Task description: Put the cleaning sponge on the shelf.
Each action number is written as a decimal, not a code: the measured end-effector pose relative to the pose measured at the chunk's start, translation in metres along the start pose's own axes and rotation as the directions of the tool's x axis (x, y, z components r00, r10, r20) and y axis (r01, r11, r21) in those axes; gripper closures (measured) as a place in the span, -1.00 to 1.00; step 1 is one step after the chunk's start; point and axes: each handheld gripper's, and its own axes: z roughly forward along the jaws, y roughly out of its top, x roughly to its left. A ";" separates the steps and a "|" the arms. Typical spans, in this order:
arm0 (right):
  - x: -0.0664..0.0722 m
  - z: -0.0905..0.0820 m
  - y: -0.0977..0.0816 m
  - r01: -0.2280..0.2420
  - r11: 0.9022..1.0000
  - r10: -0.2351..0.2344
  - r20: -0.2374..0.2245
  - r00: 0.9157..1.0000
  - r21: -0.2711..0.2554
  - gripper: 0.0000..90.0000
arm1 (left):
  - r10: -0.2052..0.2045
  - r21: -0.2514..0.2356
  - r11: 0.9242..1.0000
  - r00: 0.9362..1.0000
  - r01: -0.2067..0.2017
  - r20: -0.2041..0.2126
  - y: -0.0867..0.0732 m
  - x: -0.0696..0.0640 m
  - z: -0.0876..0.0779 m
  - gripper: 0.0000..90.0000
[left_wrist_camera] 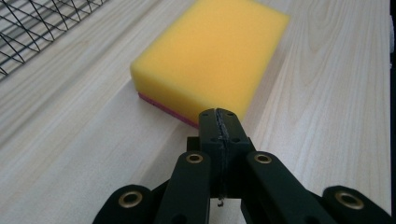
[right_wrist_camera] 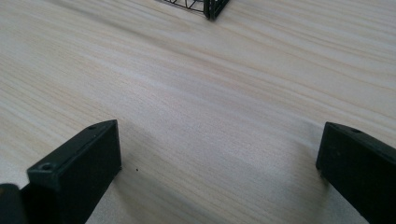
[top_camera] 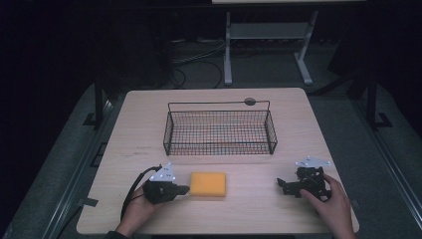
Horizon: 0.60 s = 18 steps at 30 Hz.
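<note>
Yellow foam with a thin pink layer under it made up the one sponge, which lay flat on the pale wooden table just ahead of the left gripper. In the left gripper view the two jaws were pressed together with nothing between them, their joined tip close to the sponge's near edge; whether it touched could not be told. The right gripper rested well off to the far side of the sponge, its jaws spread wide over bare wood and holding nothing.

Judged from this, the step in hand was taking up the sponge with the left gripper, probably for the wire basket beyond it. To do that well, the jaws would need to open wider than the sponge's short side before moving forward, straddle the block squarely rather than at a corner, and close gently, since foam compresses and can twist out of a skewed pinch.

By count: one sponge, one black wire basket with a single handle bar, two grippers, two hands, one table.
</note>
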 end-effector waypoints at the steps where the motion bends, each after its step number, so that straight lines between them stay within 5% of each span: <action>1: 0.000 0.000 0.000 0.000 1.000 0.000 0.000 1.000 0.000 -1.00 | -0.007 -0.010 1.000 1.000 0.007 -0.004 0.001 0.002 -0.001 0.99; 18: 0.000 0.000 0.000 -0.001 1.000 0.001 0.000 1.000 0.000 -1.00 | -0.013 -0.057 0.998 0.997 0.009 -0.070 0.026 0.037 0.008 0.99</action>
